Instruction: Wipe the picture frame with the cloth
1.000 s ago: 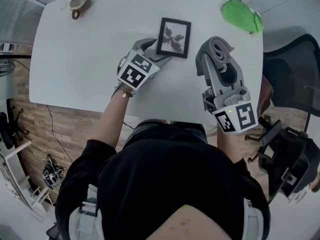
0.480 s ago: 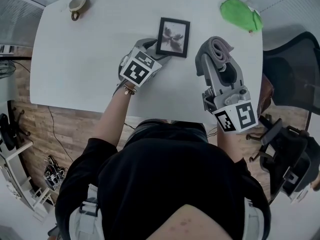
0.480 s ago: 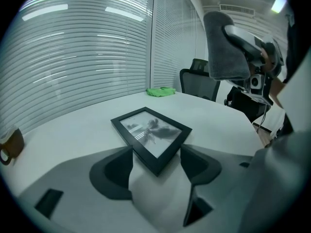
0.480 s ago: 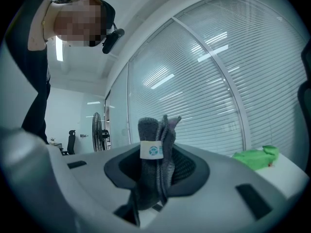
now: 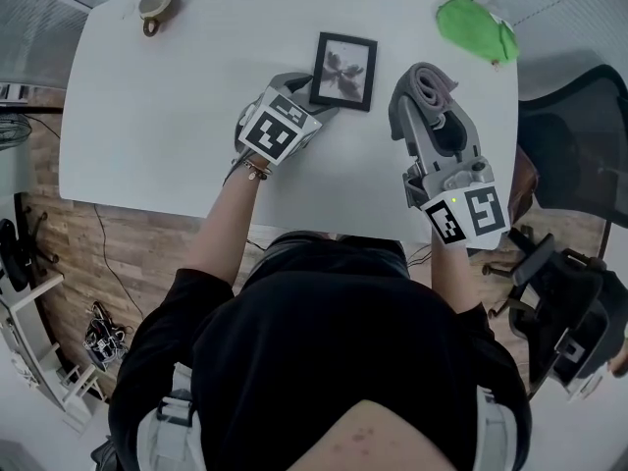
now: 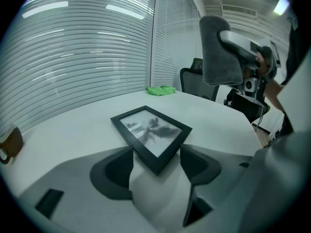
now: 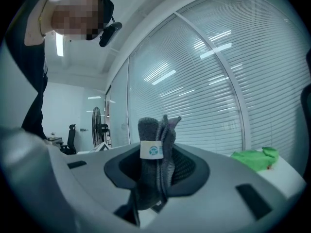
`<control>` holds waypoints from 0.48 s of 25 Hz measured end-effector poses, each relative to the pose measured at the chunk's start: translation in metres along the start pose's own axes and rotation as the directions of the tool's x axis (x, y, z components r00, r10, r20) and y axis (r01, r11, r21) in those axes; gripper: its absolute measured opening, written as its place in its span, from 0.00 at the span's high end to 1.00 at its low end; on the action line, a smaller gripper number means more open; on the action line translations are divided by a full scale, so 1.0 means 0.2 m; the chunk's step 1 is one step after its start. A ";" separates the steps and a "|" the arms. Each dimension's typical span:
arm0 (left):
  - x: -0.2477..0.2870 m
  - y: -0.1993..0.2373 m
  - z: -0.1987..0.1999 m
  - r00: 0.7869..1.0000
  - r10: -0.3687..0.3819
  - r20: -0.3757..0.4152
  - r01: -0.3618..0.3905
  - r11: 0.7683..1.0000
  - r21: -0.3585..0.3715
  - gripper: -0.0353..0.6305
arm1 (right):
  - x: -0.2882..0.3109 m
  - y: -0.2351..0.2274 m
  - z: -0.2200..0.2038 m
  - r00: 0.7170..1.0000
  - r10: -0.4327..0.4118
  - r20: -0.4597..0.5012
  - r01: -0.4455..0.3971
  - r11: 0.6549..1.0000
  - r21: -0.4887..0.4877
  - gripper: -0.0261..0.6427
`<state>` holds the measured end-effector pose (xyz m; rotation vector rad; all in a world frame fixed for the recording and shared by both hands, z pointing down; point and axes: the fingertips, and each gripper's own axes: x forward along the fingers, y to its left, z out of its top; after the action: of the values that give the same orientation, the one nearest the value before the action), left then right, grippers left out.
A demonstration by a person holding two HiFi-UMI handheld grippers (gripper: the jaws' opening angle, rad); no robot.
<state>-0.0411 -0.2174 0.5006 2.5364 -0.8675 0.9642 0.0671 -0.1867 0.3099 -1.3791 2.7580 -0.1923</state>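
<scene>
- Left gripper view: the left gripper's fingers stand apart, one on either side of the near corner of the picture frame.
- The frame lies flat on the white table, and only that corner reaches in between the fingers; the rest runs away beyond the fingertips.
- Whether the pads actually press on the frame's edges is hard to make out; the gaps there are very small.
- The print under the glass is dark and smudgy, and its subject cannot be read.
- Right gripper view: the right gripper's fingers are closed on a bunched grey cloth, which sticks up past the fingertips and carries a small white label.
- The cloth covers the inner faces of both fingers, so the pads themselves are hidden.
- Head view: the cloth covers the right fingertips completely, and they are held beside the frame's right edge, apart from it.
- The left fingers are partly covered by that gripper's marker cube.
- A crumpled green cloth lies well beyond the right fingertips, near the table's far edge.
- A mug sits far off to the left of the left fingers; in the left gripper view it is cut off by the picture's edge.
- A dark chair beside the table is only partly in view.
</scene>
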 end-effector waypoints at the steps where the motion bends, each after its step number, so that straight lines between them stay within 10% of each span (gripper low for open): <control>1: 0.00 0.00 0.00 1.000 0.001 0.000 -0.001 1.000 0.001 0.48 | 0.02 -0.03 -0.01 1.000 -0.003 -0.017 0.003 1.000 -0.025 0.78; 12: 0.02 0.00 0.00 1.000 0.019 0.005 -0.019 1.000 0.018 0.47 | 0.39 -0.31 -0.37 0.924 -0.050 -0.379 -0.078 0.945 -0.316 0.78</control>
<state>-0.0384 -0.2191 0.5033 2.5509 -0.8898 0.9758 0.0630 -0.2790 0.3914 -1.5350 3.2439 0.0019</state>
